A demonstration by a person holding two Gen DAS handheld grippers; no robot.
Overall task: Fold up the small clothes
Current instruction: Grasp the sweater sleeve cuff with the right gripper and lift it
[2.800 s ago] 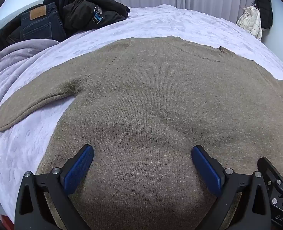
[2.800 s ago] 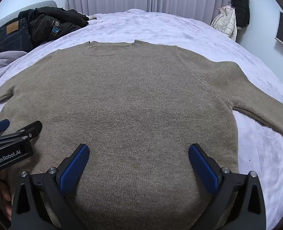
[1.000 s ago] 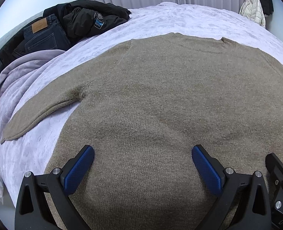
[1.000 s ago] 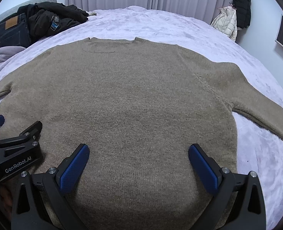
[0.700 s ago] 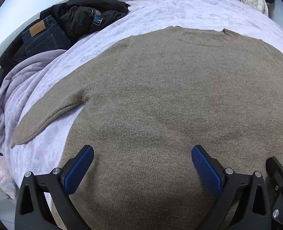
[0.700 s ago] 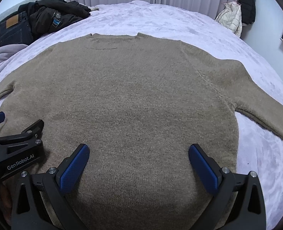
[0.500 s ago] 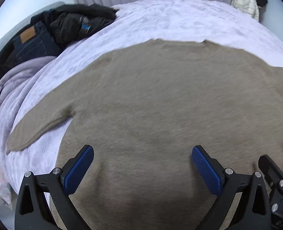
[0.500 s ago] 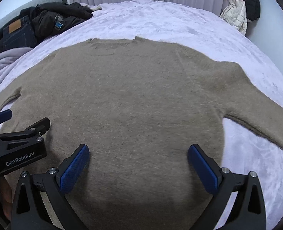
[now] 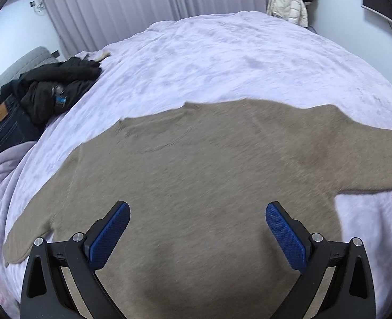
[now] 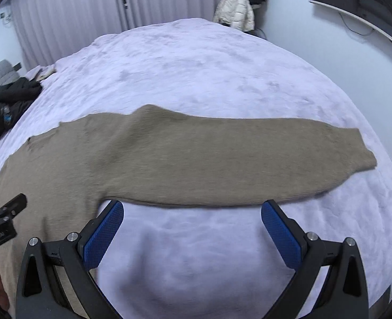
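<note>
— Left wrist first?

— Looking across a tan sweater [image 9: 196, 186] spread flat, front down or up hard to tell through the blur, on a pale lilac bedspread [image 9: 222, 61]. Left gripper [image 9: 198, 235] hovering over the lower body of the knit, jaws wide, blue pads clear of the cloth, nothing between them. One sleeve running off toward the lower left, its cuff near the bed's edge; the other stretching out to the right. Collar at the far side. A heap of dark clothes and jeans [image 9: 36, 101] well apart at the left edge, not part of this fold.

— And the right wrist?

— Aimed at the outstretched right sleeve [image 10: 235, 159], lying straight and flat across the bedspread. Right gripper [image 10: 192, 235] over bare bedding just short of the sleeve's near edge, jaws wide as well, holding nothing. A sliver of the left gripper at the lower left, over the body.

— How far along, then?

— Barely begun, by the look of it. Laid out and smoothed, yes; no crease made, both sleeves still extended, hem unturned. Left to do, probably: bring each sleeve in over the body, then fold the body up. Right sleeve the likely first grab, given where those open jaws sit.
</note>
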